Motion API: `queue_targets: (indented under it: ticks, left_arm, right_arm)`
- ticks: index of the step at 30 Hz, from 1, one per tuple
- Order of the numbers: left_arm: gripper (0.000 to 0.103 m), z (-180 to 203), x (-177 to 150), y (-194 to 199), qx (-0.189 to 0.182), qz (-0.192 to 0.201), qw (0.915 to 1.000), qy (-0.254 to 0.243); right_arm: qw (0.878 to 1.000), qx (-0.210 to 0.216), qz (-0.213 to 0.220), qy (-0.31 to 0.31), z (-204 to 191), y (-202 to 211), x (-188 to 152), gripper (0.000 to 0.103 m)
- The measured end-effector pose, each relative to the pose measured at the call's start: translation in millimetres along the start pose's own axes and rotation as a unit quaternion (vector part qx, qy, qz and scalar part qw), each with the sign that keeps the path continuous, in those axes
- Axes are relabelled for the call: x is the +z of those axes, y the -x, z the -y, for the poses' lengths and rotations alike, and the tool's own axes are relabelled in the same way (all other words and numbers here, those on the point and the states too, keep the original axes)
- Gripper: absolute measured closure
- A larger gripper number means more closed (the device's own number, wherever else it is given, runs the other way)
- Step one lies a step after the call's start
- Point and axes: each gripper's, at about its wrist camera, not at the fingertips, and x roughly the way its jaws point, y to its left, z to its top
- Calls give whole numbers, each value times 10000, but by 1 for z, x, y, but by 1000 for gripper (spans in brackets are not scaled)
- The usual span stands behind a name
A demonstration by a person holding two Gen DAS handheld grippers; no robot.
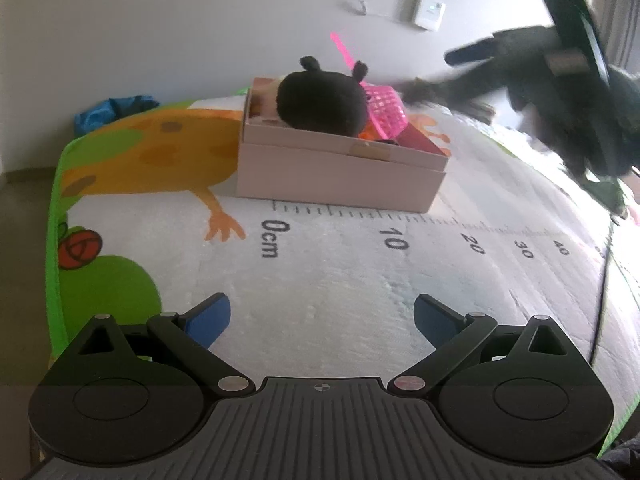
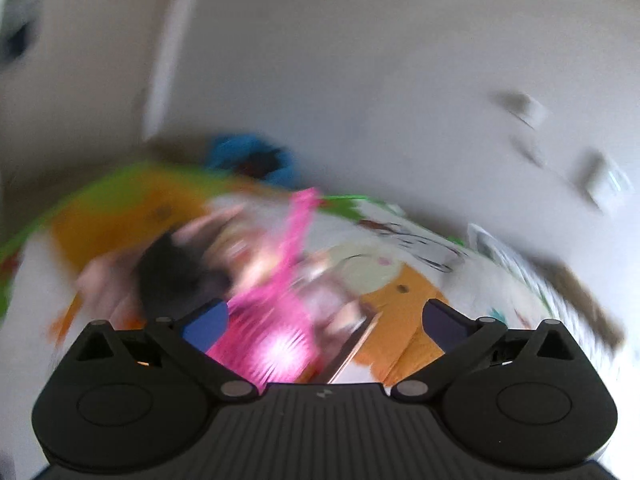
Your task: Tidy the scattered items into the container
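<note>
1. Blue pads of the left claw [image 1: 322, 320] gape wide, empty, low in frame above the play mat [image 1: 360, 280].
2. Pink box [image 1: 340, 176] sits upper centre, dead ahead, holding a black plush [image 1: 320, 100] and pink scoop [image 1: 386, 110].
3. Right claw [image 2: 324, 320], wide and empty, hovers over the blurred scoop; it looks nearer.

Boxes: one [image 1: 340, 168]
Plush toys: one, black [image 1: 320, 104]
Pink scoops: one [image 1: 384, 108] (handle sticking up)
Play mats: one [image 1: 360, 280]
Blue bundles by the wall: one [image 1: 116, 112]
Wall fittings: three [image 1: 430, 10]
Grippers: two [image 1: 322, 320] [image 2: 324, 320]
</note>
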Motion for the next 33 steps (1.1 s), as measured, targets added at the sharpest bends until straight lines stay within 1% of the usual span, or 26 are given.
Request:
queue_targets:
  ticks: [1, 2, 3, 5, 7, 8, 10, 12, 14, 16, 19, 20, 22, 24, 26, 28, 31, 33]
  left_arm:
    - [2, 1, 0, 0, -6, -6, 10000, -3]
    - [2, 1, -1, 0, -6, -17, 10000, -7]
    - [2, 2, -1, -1, 0, -27, 10000, -17]
    - [2, 2, -2, 1, 28, -34, 10000, -47]
    - [2, 1, -3, 3, 38, -25, 10000, -56]
    - [2, 0, -3, 4, 48, -21, 10000, -47]
    - [2, -4, -3, 5, 96, -26, 10000, -5]
    - [2, -7, -3, 3, 139, -46, 9999, 60]
    - [2, -9, -2, 0, 147, -50, 9998, 103]
    - [2, -9, -1, -2, 97, -52, 9999, 125]
    - [2, -4, -1, -8, -5, -88, 9999, 127]
    - [2, -2, -1, -9, -2, -88, 9999, 111]
    - [2, 3, -1, -11, 49, -81, 9999, 101]
    - [1, 5, 0, -11, 108, -68, 9998, 139]
    - [1, 5, 1, -11, 184, -35, 9996, 218]
    - [0, 5, 4, -14, 299, -25, 9990, 346]
    - [0, 4, 9, -22, 524, -51, 9970, 564]
    - [0, 7, 12, -26, 709, 14, 9957, 592]
  right_arm:
    - [9995, -106, -53, -294, 5, -13, 4, 0]
    - [9988, -175, -176, -434, 6, -29, 6, 0]
    - [9985, -174, -325, -397, 2, -43, 6, 0]
    - [9979, -141, -621, -94, -9, -65, 1, 0]
    - [9982, -209, -539, 142, -16, -67, -3, 0]
    - [9986, -121, -507, 130, -14, -63, -3, 0]
    - [9990, 81, -420, -141, -3, -50, -3, 0]
    - [9991, 91, -243, -324, 6, -33, -6, 0]
    - [9987, 89, -170, -465, 12, -20, -15, 0]
    - [9980, 154, -324, -515, 14, -16, -27, 0]
    - [9973, -14, -458, -581, 14, -15, -49, 0]
    - [9964, -113, -397, -743, 17, -10, -56, 0]
    - [9914, -148, -161, -1287, 22, 6, -68, 0]
    - [9820, -93, 72, -1884, 24, 26, -84, 0]
    - [9735, -107, 195, -2277, 18, 42, -104, 0]
    - [9694, -161, 114, -2447, 5, 52, -126, 0]
    - [9719, -138, -197, -2342, -17, 59, -150, 0]
    - [9731, -191, -363, -2267, -30, 62, -160, 0]
